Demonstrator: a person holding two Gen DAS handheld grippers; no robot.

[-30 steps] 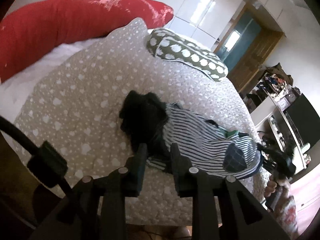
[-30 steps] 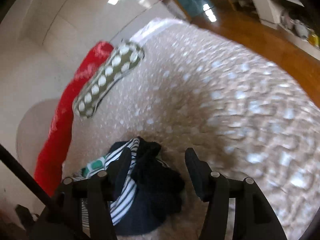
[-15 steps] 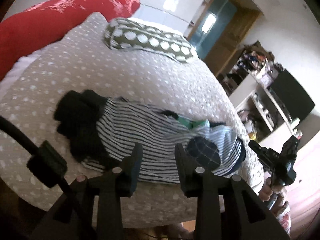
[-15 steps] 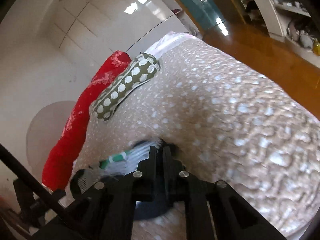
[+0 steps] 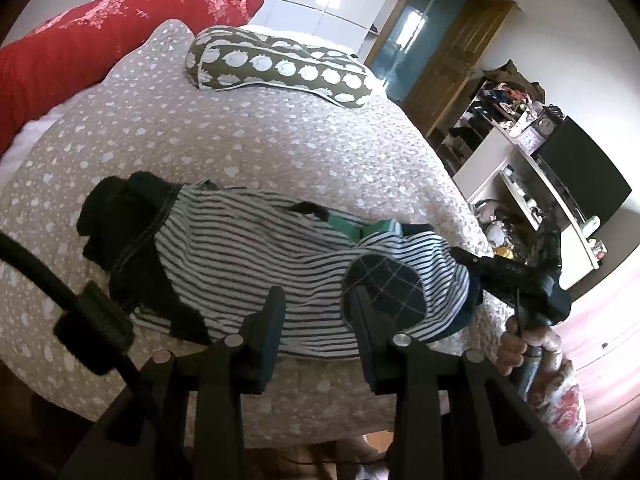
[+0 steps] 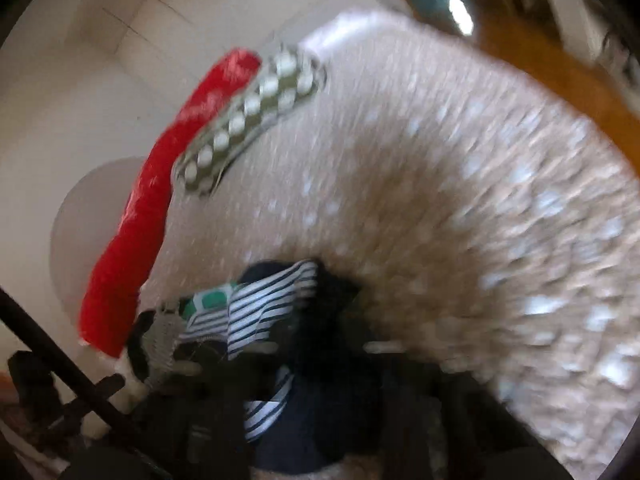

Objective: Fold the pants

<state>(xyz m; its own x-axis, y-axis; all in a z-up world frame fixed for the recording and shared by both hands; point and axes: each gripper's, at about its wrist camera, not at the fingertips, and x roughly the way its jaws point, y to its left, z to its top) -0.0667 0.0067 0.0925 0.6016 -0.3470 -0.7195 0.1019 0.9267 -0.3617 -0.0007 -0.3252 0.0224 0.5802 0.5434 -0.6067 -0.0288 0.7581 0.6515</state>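
The navy-and-white striped pants [image 5: 256, 264] lie bunched on the beige spotted bed [image 5: 248, 128], with a black garment [image 5: 120, 224] at their left end and a dark checked patch [image 5: 384, 292] at the right. My left gripper [image 5: 316, 304] is open and empty just above the pants' near edge. My right gripper [image 5: 464, 258] shows in the left wrist view at the pants' right end, its tips against the cloth. The right wrist view is blurred; the striped cloth [image 6: 264, 308] fills its lower middle and the fingers cannot be made out.
A green polka-dot pillow [image 5: 280, 68] and a red bolster [image 5: 80, 44] lie at the bed's far side. White shelving with clutter and a dark screen [image 5: 580, 176] stand to the right. A wooden door [image 5: 436, 52] is behind.
My left gripper has swung right along the pants and opened a little wider. My right gripper went from open to shut at the pants' end, and its view has since blurred with motion.
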